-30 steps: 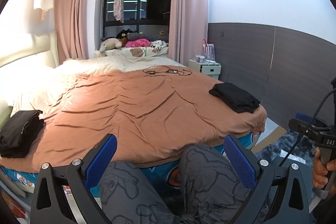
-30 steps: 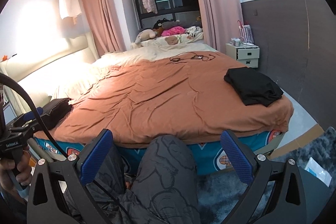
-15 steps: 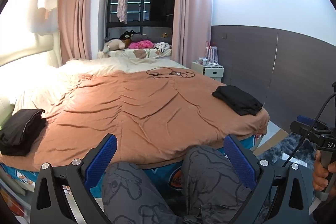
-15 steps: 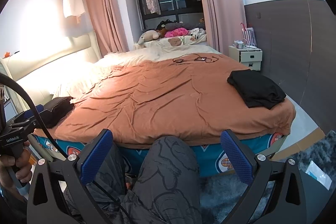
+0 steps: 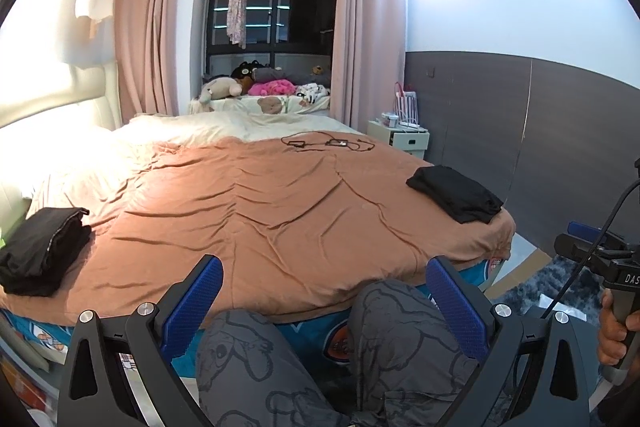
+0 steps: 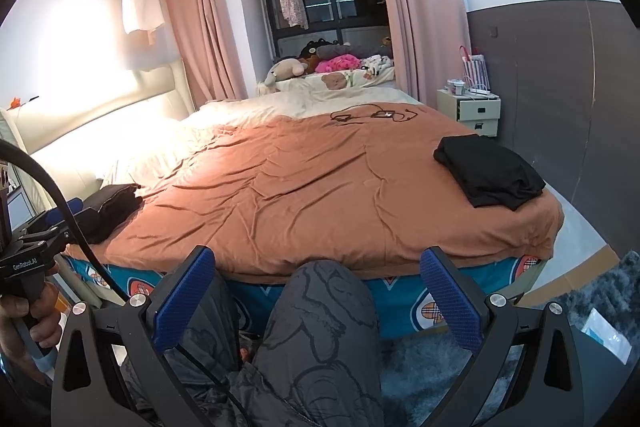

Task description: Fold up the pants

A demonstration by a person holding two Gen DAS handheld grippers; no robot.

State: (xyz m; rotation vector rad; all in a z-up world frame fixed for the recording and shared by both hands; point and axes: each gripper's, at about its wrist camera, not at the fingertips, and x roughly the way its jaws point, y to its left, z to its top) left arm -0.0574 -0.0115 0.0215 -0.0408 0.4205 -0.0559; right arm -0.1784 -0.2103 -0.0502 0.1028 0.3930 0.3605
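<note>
A bundle of black pants [image 5: 456, 193] lies on the right side of the bed's brown cover [image 5: 260, 211]; it also shows in the right wrist view [image 6: 490, 173]. A second folded black stack [image 5: 40, 251] sits at the bed's left edge, seen in the right wrist view too [image 6: 108, 207]. My left gripper [image 5: 322, 301] is open and empty, held off the bed above the person's grey-trousered knees [image 5: 400, 331]. My right gripper [image 6: 316, 297] is open and empty, also short of the bed.
Black cables [image 5: 326, 143] lie at the far end of the cover. Plush toys [image 5: 264, 89] line the window ledge. A white nightstand [image 6: 470, 111] stands at the right. A grey rug [image 6: 600, 299] covers the floor right of the bed.
Both grippers have tilted upward a little, so the bed sits lower in both views. Both stay open and empty. The pants have not moved.
</note>
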